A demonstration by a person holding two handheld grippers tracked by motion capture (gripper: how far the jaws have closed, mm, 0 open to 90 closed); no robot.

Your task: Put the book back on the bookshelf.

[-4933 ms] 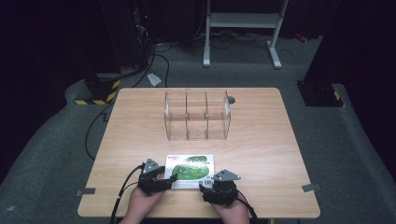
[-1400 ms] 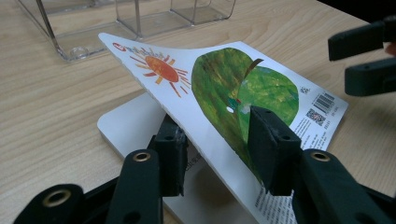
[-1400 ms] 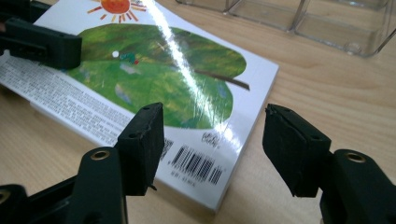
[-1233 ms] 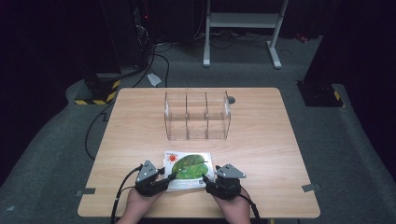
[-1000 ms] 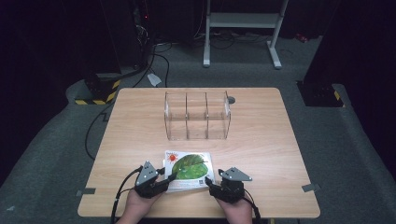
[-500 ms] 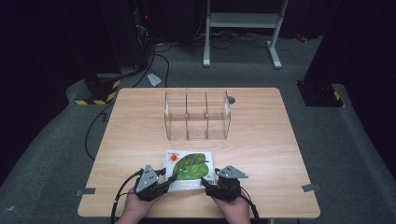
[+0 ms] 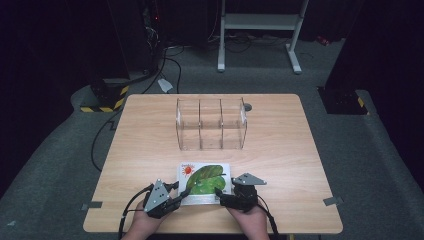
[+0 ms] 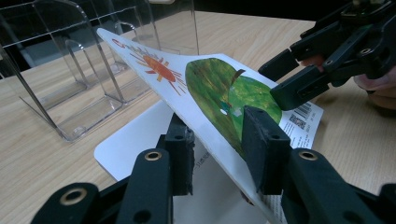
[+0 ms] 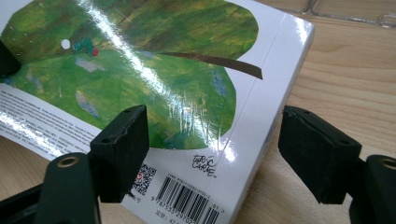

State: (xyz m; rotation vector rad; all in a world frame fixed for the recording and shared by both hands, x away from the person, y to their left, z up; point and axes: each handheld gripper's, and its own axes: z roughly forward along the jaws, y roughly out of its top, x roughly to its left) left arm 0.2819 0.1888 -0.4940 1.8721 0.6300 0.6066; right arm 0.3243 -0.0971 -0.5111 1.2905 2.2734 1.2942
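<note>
My left tool (image 8: 219, 154) clamps the lifted cover of the glossy green-leaf picture book (image 7: 204, 181) lying on the wooden worktop (image 7: 280, 145); my right tool (image 9: 215, 154), just opening, straddles its spine ungripped.

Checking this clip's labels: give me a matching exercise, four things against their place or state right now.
Things:
1. left claw
2. right claw
3. book cover
4. clear organiser

States:
A. stands past the book, toward the table's far edge
B. open, jaws either side of the book's spine edge
C. lifted off the pages at a slant
D. shut on the cover's edge

Pairs: 1-D, 2-B, 3-C, 4-A
</note>
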